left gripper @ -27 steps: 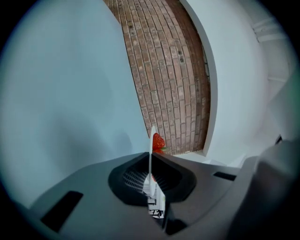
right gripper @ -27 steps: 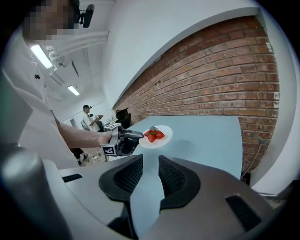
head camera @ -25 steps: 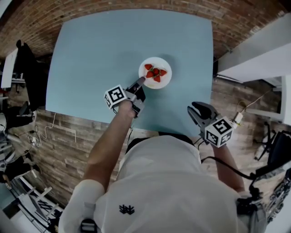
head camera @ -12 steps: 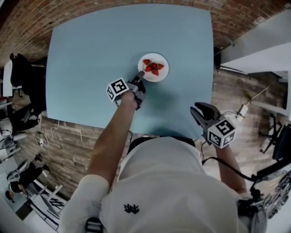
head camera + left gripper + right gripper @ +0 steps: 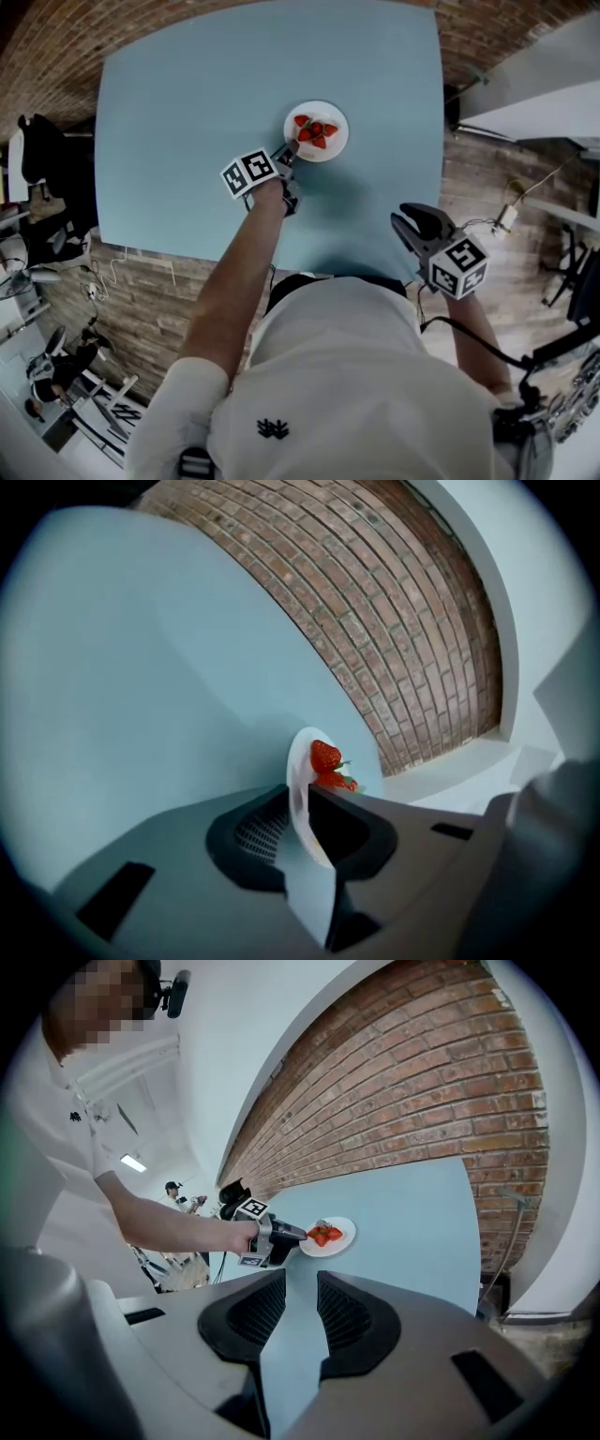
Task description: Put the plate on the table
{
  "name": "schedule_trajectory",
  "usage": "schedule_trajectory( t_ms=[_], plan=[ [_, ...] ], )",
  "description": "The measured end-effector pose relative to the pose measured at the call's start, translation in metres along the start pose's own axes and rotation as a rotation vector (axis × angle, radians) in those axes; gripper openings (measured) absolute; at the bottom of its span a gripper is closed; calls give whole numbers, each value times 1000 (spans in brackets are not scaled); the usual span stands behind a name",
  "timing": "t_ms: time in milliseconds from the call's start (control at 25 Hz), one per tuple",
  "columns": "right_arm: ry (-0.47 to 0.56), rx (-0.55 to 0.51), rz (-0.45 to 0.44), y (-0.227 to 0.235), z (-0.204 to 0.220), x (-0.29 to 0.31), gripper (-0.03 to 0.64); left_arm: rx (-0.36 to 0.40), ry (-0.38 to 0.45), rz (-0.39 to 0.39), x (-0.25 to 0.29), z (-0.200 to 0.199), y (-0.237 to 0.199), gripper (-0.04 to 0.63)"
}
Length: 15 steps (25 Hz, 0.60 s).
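Note:
A small white plate [image 5: 338, 141] with several red strawberries [image 5: 316, 130] lies flat on the light blue table [image 5: 187, 103], right of its middle. My left gripper [image 5: 289, 150] reaches to the plate's near-left rim. In the left gripper view the plate rim [image 5: 300, 785] stands between the jaws, which are opening, and a thin gap shows beside the left pad [image 5: 261, 832]. A strawberry [image 5: 324, 757] shows over the rim. My right gripper [image 5: 405, 225] hovers off the table's near right edge, its jaws slightly apart and empty; from there the plate [image 5: 341, 1238] shows ahead.
The table stands on a brick floor. A white counter [image 5: 534, 103] runs along the right. Dark chairs and cables [image 5: 42, 141] crowd the left side. Another person [image 5: 173, 1190] stands far off in the background.
The plate and my left gripper have shifted a little farther from me on the table. The right gripper has stayed by the near right edge.

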State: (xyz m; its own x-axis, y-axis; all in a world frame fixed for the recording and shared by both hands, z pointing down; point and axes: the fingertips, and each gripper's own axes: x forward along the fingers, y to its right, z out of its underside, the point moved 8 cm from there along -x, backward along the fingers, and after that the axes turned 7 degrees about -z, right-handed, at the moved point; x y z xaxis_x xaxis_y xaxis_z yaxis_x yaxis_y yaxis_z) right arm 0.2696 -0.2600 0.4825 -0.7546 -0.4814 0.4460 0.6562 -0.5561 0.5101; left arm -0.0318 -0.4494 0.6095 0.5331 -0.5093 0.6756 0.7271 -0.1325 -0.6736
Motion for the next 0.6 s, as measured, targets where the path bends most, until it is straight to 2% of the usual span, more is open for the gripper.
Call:
schedule_trajectory(
  t_ms=[120,240,400,600],
  plan=[
    [-4,-6,-1,-1,-1,-1,110,89,-15,-109,2,2,1,76],
    [-4,-9,1,1,0,-3,110,191,-5,-167,5,2,5,91],
    [-7,-21,4,-2,0,-5,110,252,17,-180,-1,1,12,100],
    [-3,-49,-9,-10,-3,0,110,297,55,-141,-19,0,22,100]
  ],
)
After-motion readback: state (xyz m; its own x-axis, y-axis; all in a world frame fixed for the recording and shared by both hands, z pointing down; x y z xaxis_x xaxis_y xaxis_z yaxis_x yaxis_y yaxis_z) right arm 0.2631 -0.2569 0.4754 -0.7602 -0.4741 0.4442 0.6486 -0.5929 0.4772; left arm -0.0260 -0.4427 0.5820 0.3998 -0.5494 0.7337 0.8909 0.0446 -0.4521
